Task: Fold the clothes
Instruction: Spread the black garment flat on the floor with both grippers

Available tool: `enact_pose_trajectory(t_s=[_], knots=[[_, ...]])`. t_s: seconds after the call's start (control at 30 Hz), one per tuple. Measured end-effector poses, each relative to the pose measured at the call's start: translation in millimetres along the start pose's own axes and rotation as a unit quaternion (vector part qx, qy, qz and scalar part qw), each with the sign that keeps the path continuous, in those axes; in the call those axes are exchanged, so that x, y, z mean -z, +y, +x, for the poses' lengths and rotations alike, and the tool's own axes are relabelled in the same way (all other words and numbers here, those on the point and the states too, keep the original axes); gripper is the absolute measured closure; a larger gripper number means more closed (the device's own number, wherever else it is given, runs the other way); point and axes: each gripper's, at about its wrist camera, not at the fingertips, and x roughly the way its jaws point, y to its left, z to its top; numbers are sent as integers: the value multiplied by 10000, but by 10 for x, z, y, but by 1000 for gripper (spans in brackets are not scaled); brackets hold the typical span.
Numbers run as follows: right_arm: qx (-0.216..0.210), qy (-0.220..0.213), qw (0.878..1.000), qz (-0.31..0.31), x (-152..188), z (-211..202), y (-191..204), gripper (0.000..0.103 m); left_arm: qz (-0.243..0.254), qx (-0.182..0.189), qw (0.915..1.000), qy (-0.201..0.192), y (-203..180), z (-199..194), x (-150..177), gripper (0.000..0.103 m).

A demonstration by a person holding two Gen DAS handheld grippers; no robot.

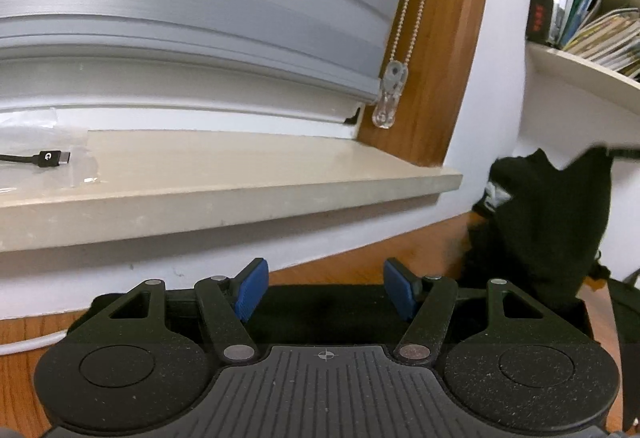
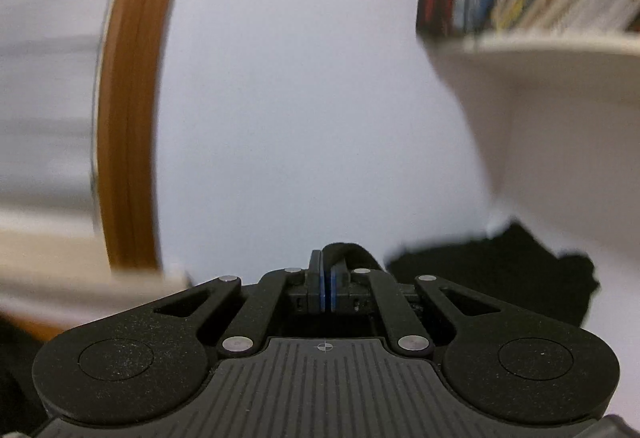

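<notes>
The right gripper [image 2: 326,292] has its ribbed blue pads pressed together on a fold of soft black garment [image 1: 548,222], which hangs lifted before the pale wall. The left gripper [image 1: 326,292] stands spread, empty, above dark cloth on the wooden table [image 1: 24,334].

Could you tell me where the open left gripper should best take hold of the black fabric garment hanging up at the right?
Probably the garment's near hanging edge, approached from its left side. In the left wrist view the black fabric garment is lifted off the wooden table, draping in free folds, while the right gripper already pinches a fold. The left gripper stands open and empty, to the garment's left.
</notes>
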Motion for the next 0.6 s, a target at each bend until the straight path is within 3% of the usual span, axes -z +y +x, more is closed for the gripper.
enact_pose_trajectory(t_s=[0.1, 0.3, 0.47, 0.6], knots=[[81, 471, 9988, -83, 322, 102, -57, 98, 106, 30, 9999, 94, -36, 5, 22, 36], [50, 1052, 9938, 344, 1009, 538, -39, 93, 442, 90, 9985, 305, -181, 49, 72, 35], [-314, 1047, 9914, 717, 1380, 780, 69, 86, 690, -4, 9959, 583, -248, 148, 159, 35], [-584, 1091, 9878, 949, 1464, 909, 50, 81, 743, -159, 9934, 859, -186, 264, 245, 35]])
